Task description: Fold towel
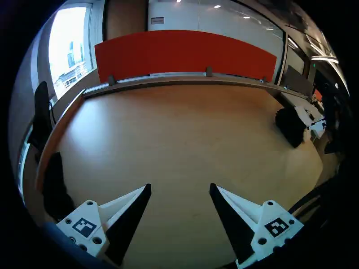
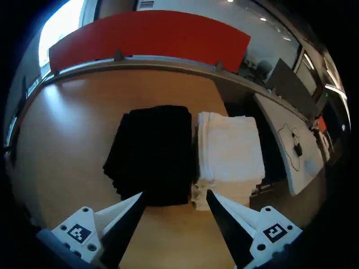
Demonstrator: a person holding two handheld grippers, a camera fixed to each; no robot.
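I'm worrying that my right gripper (image 2: 175, 193), hanging released with its fingers spread and nothing between them, is lining up on the seam where the stack of folded black towels (image 2: 152, 152) is sitting just beside the stack of folded white towels (image 2: 231, 152). A pinch here could be catching several layers or both piles and dragging the white one off the near edge of the pale wooden table (image 2: 67, 148). Both stacks are lying just ahead of that claw, while my left gripper (image 1: 179, 184) is hovering equally spread and empty over bare tabletop.
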